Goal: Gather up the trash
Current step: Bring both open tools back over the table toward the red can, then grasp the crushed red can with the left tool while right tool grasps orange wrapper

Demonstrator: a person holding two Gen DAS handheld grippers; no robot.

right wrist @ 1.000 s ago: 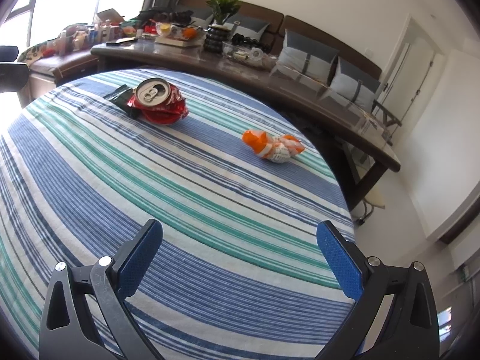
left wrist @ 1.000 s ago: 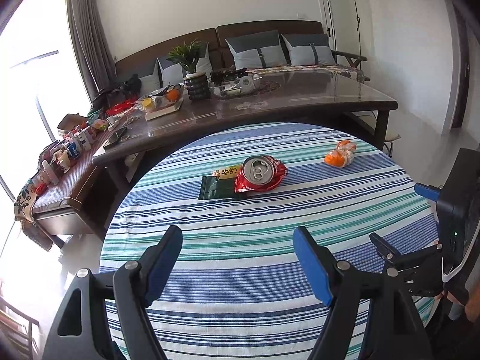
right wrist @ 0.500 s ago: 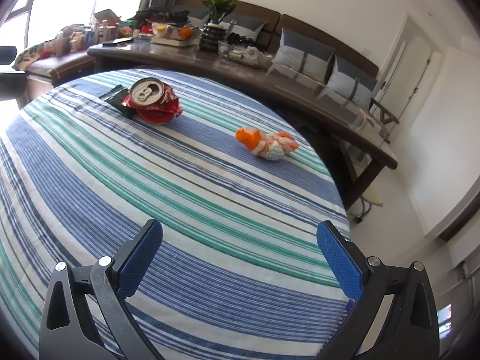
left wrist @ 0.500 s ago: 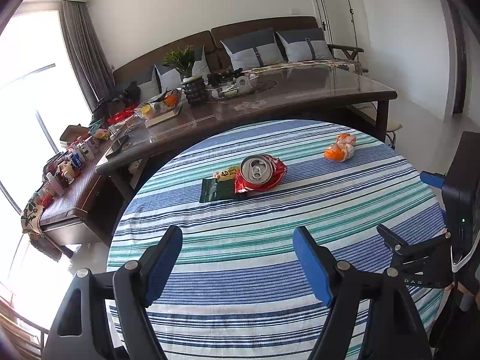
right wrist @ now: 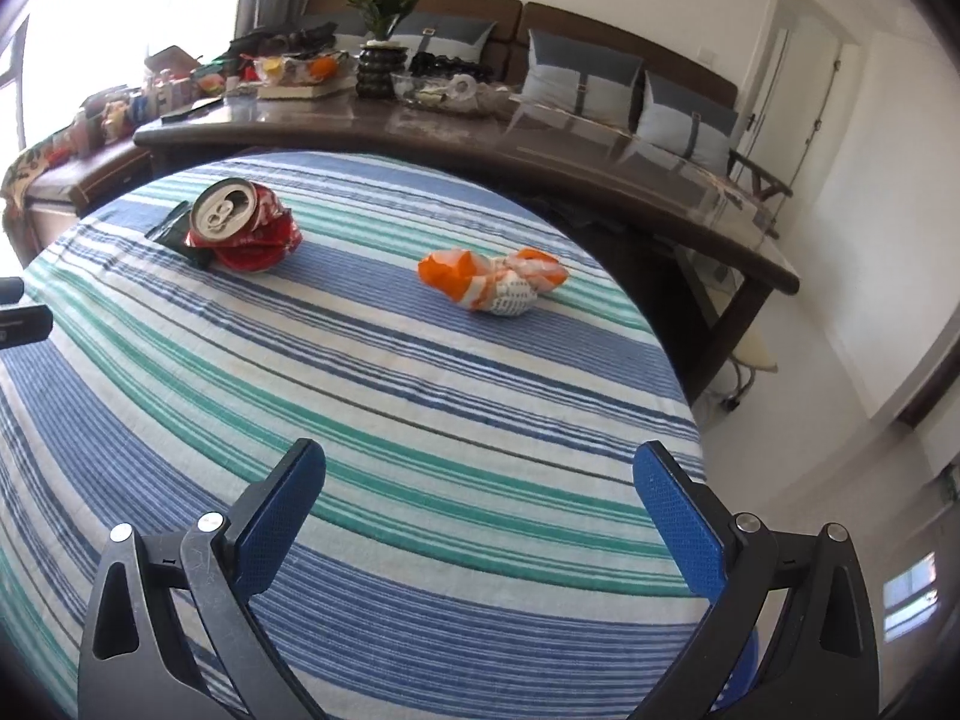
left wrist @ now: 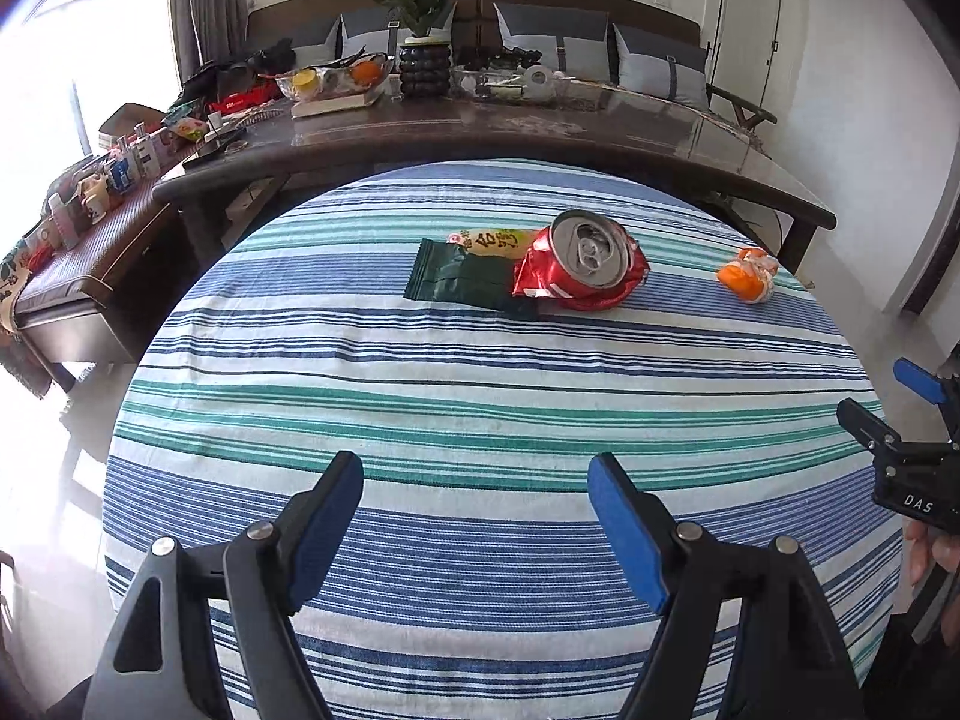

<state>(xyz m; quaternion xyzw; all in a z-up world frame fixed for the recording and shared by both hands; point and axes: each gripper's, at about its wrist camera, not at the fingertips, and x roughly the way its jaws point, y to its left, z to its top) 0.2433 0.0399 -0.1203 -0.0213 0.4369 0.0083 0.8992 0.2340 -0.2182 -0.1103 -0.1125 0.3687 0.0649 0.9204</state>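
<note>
Crushed red can (left wrist: 585, 261); orange wrapper (left wrist: 747, 274)

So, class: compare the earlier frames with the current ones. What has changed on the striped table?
Both grippers, left and right, have edged toward the trash, jaws open and empty. The crushed can, green wrapper and orange wrapper lie where they were.

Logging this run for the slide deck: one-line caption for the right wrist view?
Open right gripper hovers over striped tablecloth, facing crumpled orange wrapper and crushed red can.

"DAS" in white on the right gripper (left wrist: 912, 468) body
</note>
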